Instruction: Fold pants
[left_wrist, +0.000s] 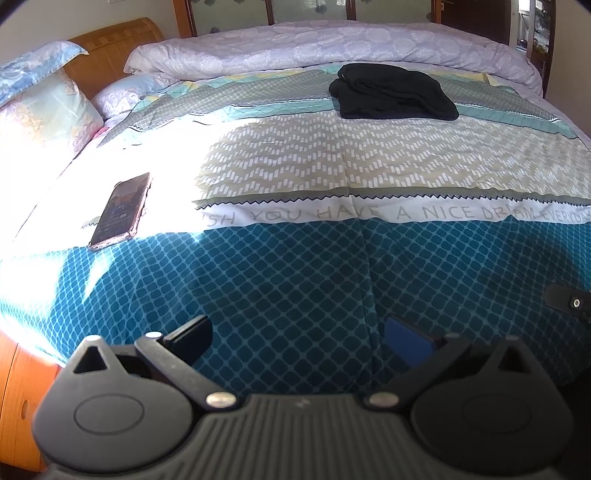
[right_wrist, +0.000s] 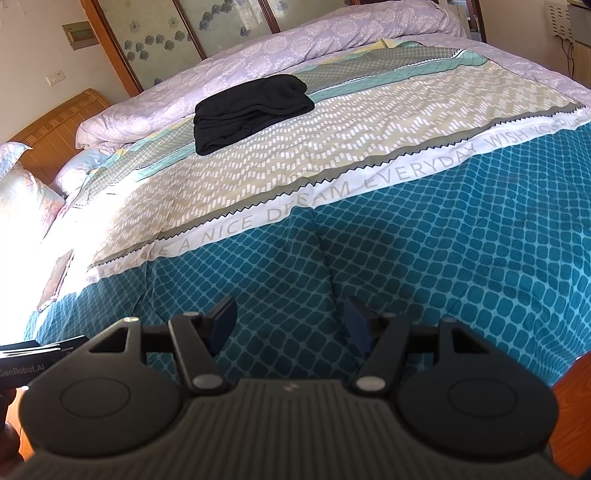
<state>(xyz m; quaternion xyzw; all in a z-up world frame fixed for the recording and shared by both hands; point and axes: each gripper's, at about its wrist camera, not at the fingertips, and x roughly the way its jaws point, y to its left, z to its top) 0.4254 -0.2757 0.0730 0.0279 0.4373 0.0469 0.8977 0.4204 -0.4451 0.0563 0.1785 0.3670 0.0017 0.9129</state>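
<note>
Black pants (left_wrist: 393, 92), folded into a compact bundle, lie on the bed (left_wrist: 295, 266) near its rolled lilac duvet (left_wrist: 332, 48), well away from both tools, so the fold looks complete. Left gripper (left_wrist: 295, 332) and right gripper (right_wrist: 290, 321) hover over the bed's near teal edge, fingers spread apart, holding nothing. A phone (left_wrist: 120, 210) lies left of the pants, toward the pillows (left_wrist: 40, 107).
</note>
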